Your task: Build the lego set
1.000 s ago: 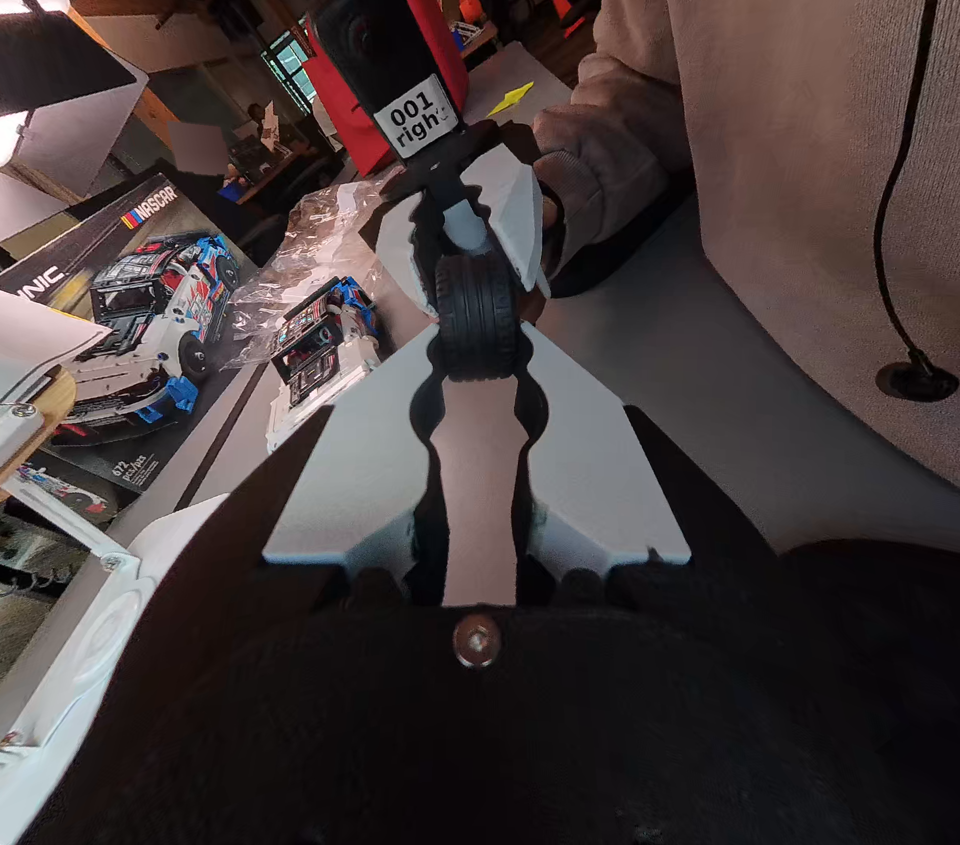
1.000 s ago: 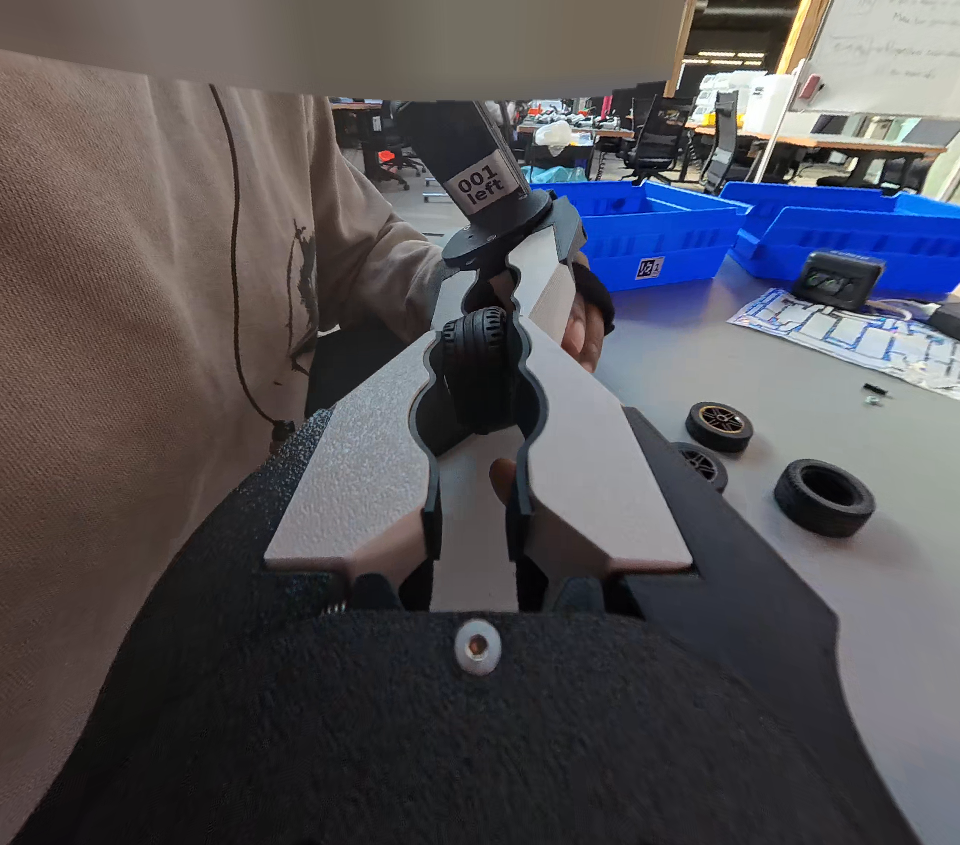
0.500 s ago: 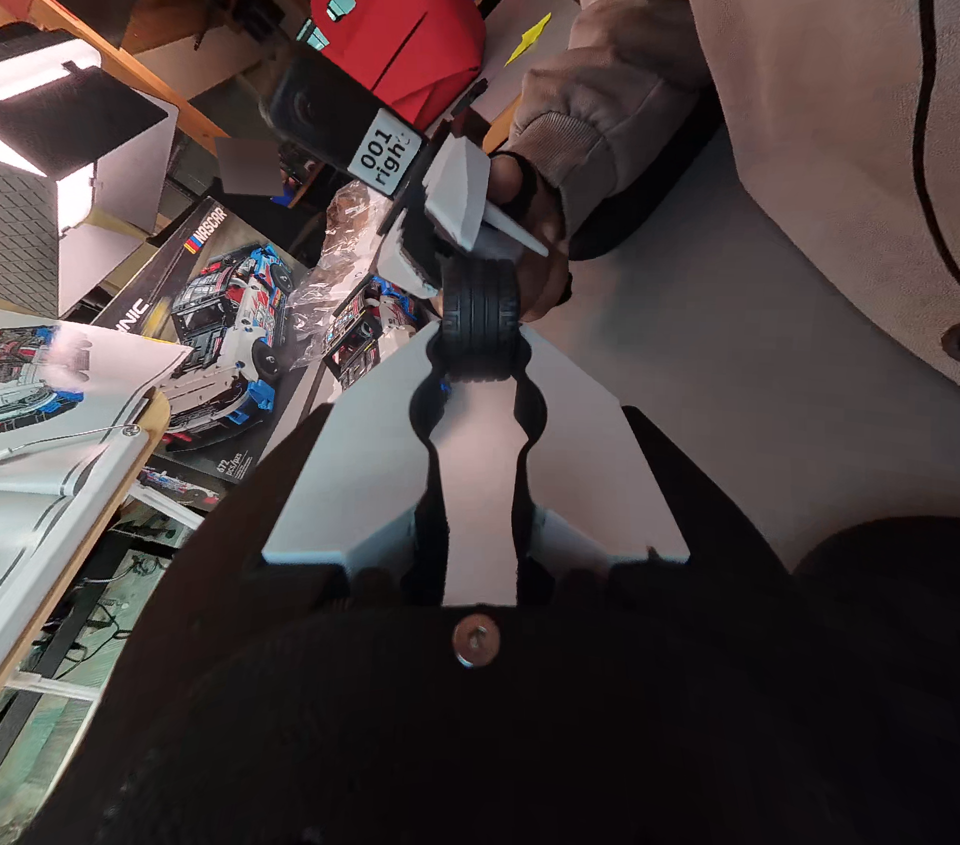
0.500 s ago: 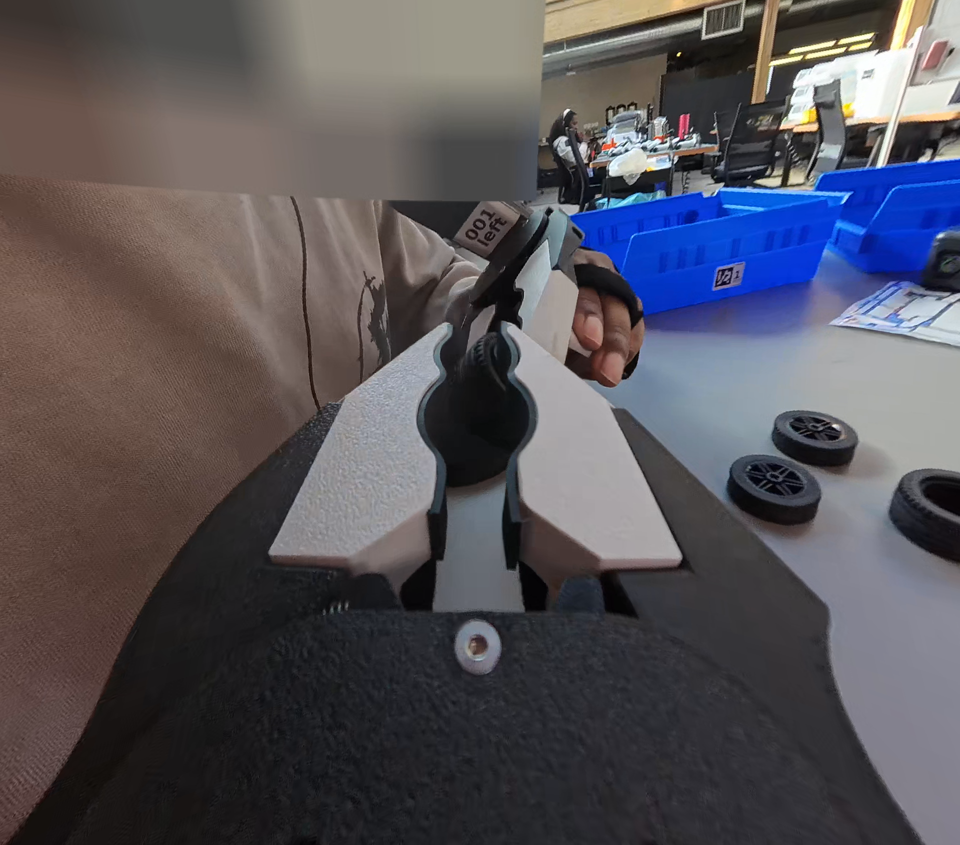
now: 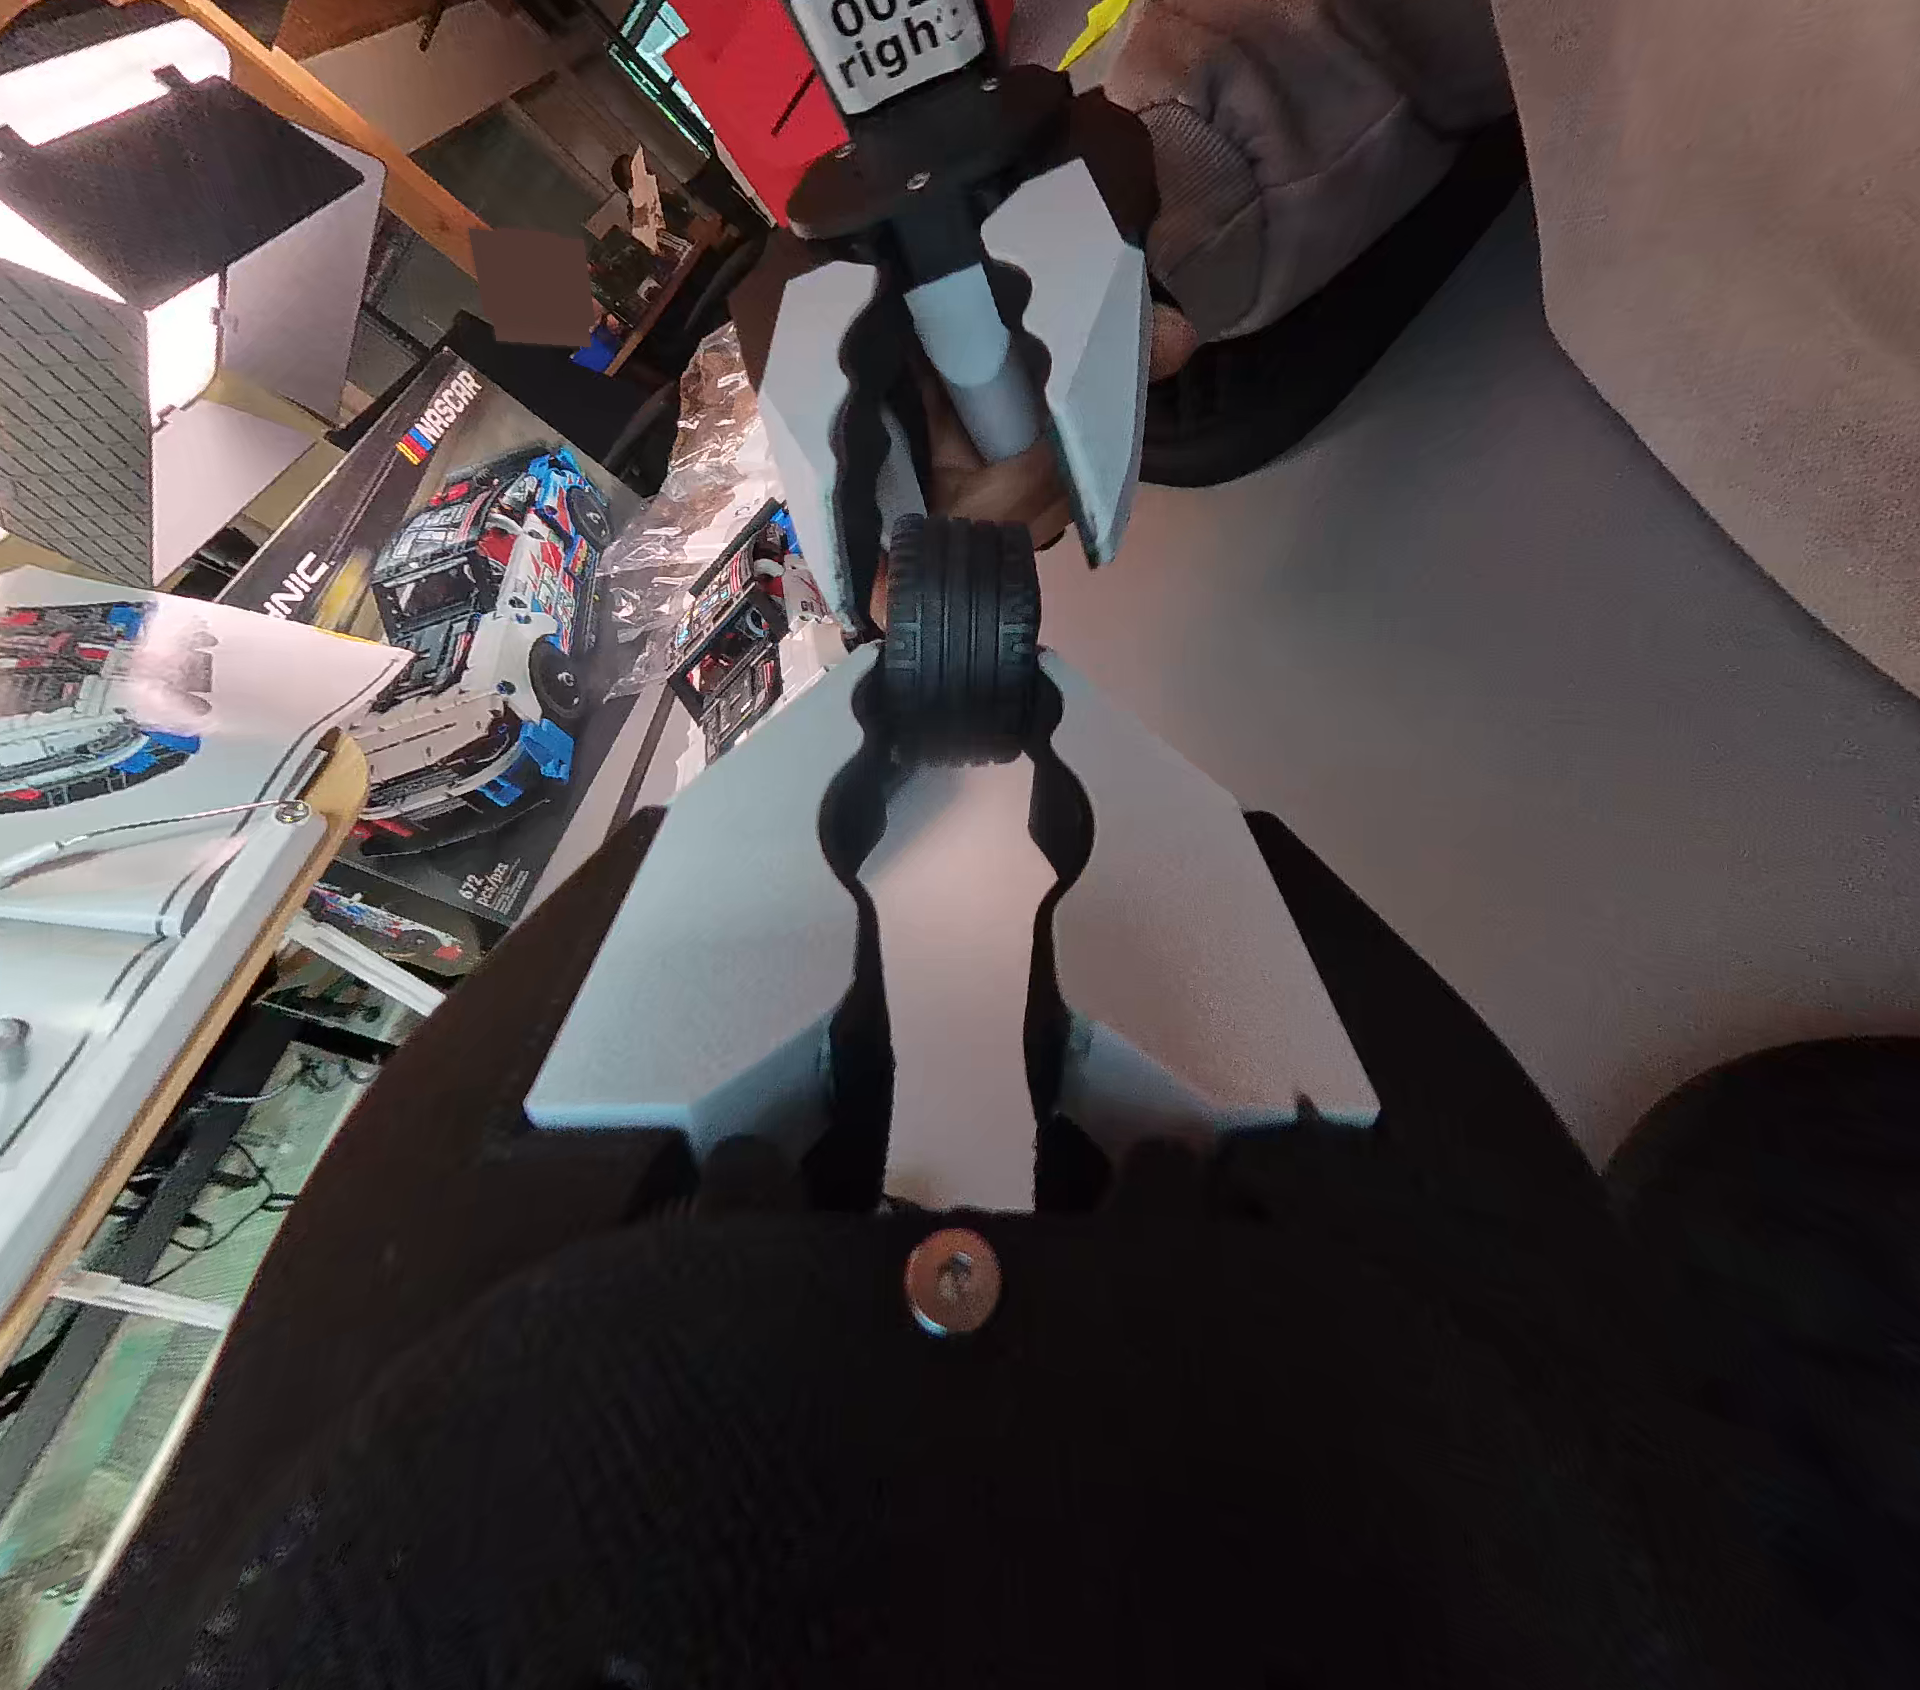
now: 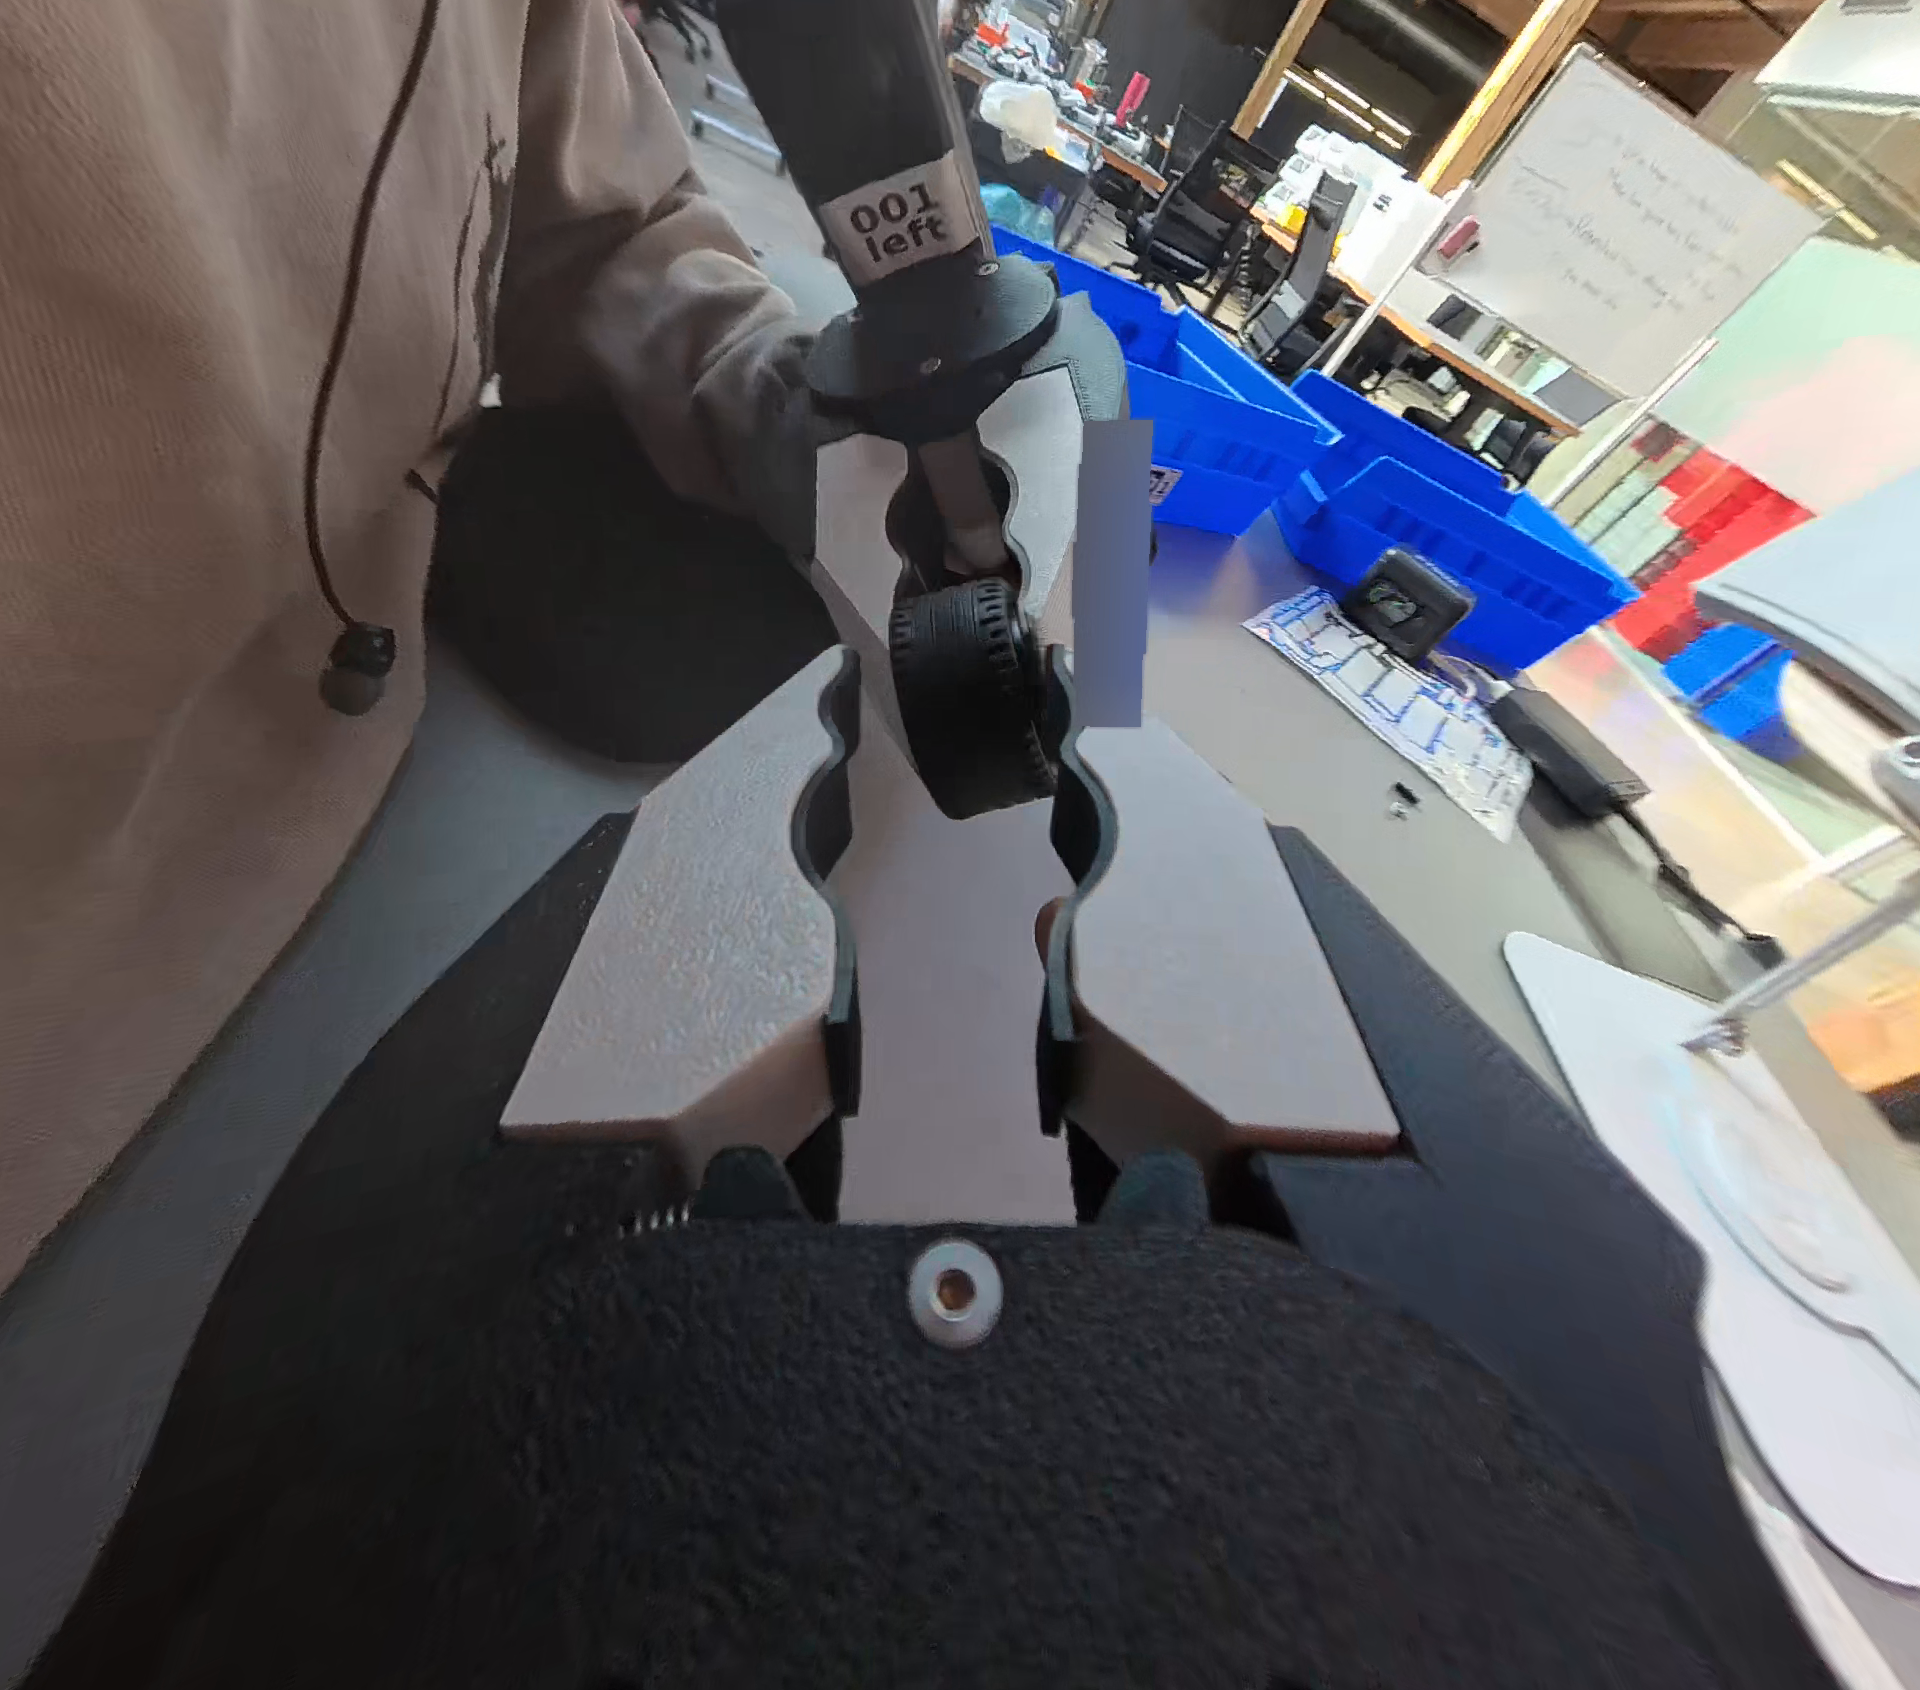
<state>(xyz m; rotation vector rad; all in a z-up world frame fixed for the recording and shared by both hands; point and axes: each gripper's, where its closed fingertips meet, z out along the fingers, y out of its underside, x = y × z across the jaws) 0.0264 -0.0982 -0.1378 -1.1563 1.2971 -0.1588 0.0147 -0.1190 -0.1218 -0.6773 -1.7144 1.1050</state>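
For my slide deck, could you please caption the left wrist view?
Left claw grips a black tyre as the right claw meets it above the grey table.

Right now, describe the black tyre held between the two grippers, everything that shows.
The tyre is a small black wheel tyre, rubber by its matte look, with straight grooves round its tread and short notches along its shoulder. It is held in the air above the grey table, tread toward both cameras. The left gripper pinches it at the fingertips; the right gripper stands around its sides, contact there unclear. Whether a rim sits inside cannot be told.
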